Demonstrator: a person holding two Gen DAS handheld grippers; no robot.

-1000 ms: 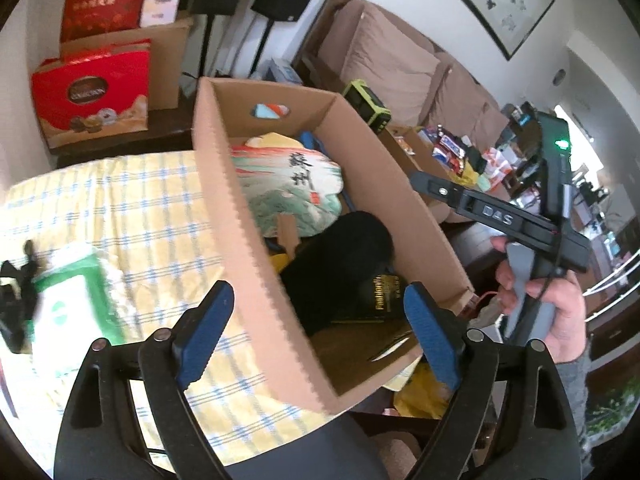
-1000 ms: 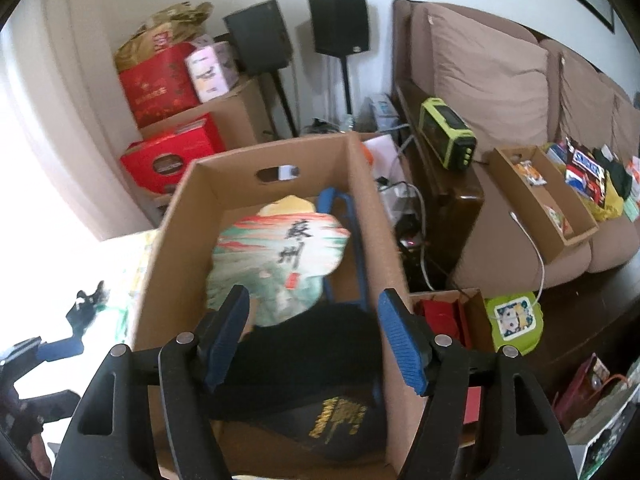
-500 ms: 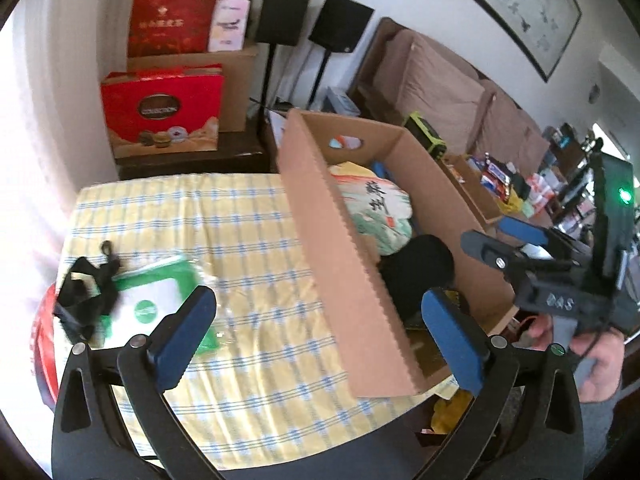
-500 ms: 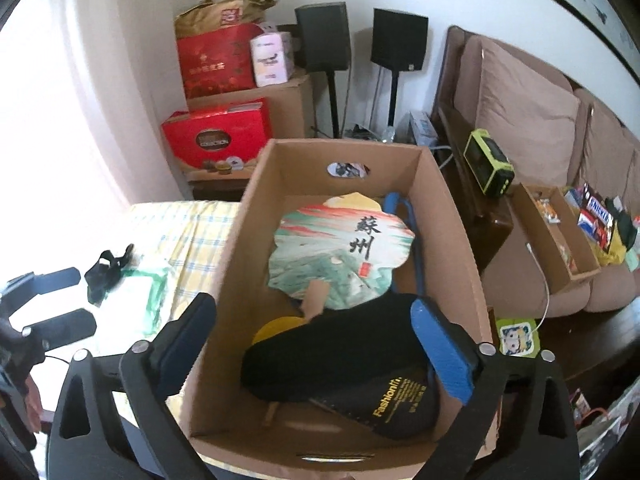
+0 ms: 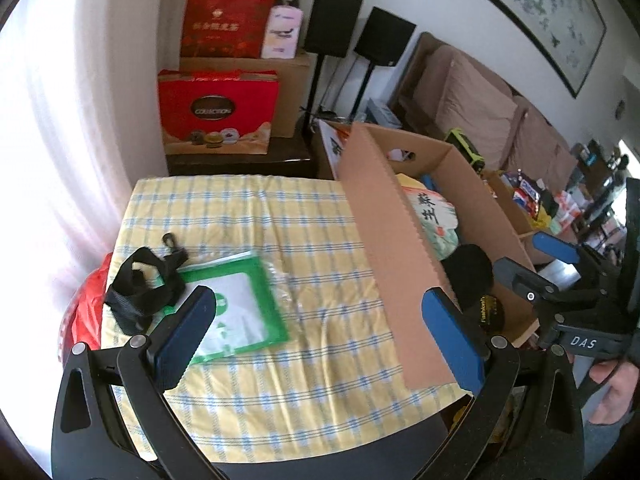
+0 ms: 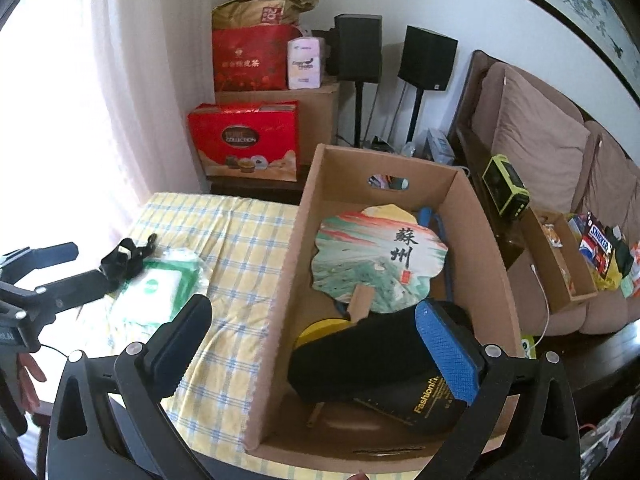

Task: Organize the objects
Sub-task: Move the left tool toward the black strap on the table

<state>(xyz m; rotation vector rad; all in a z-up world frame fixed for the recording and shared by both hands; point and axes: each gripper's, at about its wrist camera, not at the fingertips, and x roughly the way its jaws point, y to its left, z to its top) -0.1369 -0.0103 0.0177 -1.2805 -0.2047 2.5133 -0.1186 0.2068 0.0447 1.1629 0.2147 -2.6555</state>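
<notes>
Living room, checked cloth over the bench (image 5: pixel 280 248), sofa behind. Left wrist view: left tongs (image 5: pixel 316 332) spread and empty, now pulled back from over the cardboard box (image 5: pixel 392 248) at the bench's right edge; green-bordered pouch (image 5: pixel 236 304) and black strap (image 5: pixel 140 288) left near the left edge. Right wrist view: right tongs (image 6: pixel 316 344) spread wide, empty, drawn back above the box; painted fan (image 6: pixel 376 260) and black sleeve (image 6: pixel 360 364) inside. Probably pouch and strap next.
</notes>
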